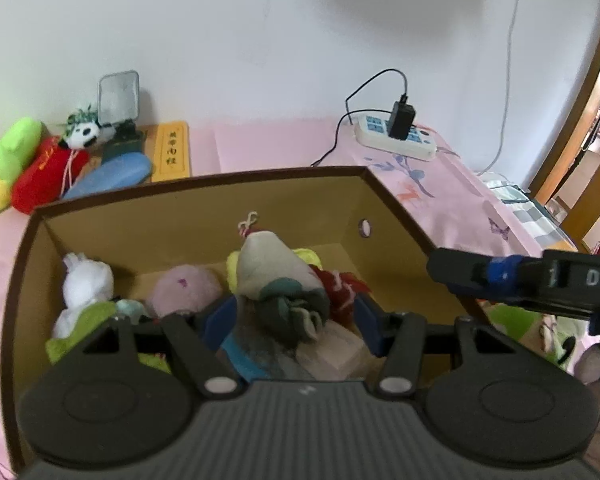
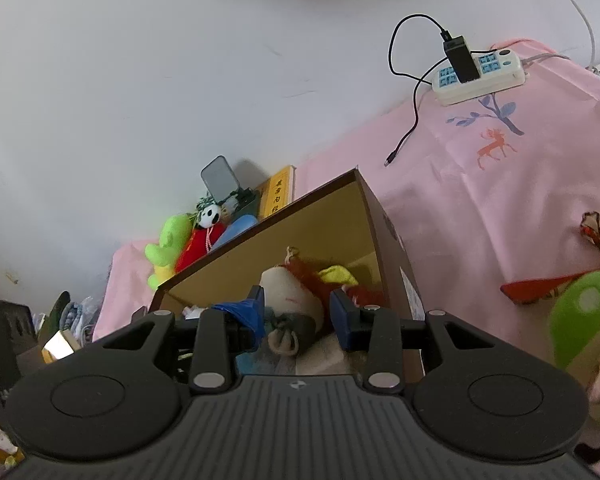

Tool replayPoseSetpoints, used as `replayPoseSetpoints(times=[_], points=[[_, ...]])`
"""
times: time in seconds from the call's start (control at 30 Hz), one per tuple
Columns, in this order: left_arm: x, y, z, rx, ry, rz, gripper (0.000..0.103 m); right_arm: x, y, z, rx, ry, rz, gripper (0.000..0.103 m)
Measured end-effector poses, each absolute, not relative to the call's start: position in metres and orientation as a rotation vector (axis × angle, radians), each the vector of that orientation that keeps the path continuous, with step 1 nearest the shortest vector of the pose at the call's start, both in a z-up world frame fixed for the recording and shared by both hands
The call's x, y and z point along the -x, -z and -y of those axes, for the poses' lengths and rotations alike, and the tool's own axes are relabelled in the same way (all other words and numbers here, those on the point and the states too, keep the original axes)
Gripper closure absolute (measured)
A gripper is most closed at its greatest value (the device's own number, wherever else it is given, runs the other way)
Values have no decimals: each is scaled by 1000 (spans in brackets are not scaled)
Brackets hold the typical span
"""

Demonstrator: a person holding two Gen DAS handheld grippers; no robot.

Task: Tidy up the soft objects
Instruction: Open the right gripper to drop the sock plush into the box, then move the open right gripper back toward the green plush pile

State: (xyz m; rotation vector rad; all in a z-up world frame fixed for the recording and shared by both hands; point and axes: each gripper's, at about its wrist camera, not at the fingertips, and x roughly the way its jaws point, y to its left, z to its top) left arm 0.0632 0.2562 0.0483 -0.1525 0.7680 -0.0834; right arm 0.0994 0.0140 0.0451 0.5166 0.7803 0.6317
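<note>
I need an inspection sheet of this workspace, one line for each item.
Surface: pink printed sheet.
Job's things: soft toys fill the cardboard box; grey-beige plush on top; more toys by the wall, among them a panda.
Clutter: yellow book, phone on stand.
Grippers: left gripper and right gripper both open around the plush.
Cables: black charger lead, white power strip.
Surroundings: white wall.

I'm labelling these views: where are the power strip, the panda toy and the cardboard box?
power strip (image 1: 410,146), left wrist view, white casing
panda toy (image 1: 83,135), left wrist view, face
cardboard box (image 2: 324,216), right wrist view, inner wall
</note>
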Motion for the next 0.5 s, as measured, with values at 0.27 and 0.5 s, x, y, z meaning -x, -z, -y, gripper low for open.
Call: replayPoseSetpoints(times=[0.27, 0.5], points=[[-32, -57, -214, 80, 107, -764, 45, -78, -51, 3, -470, -669, -764, 83], [-11, -56, -171, -1, 130, -766, 43, -59, -49, 25, -431, -684, -768, 83]])
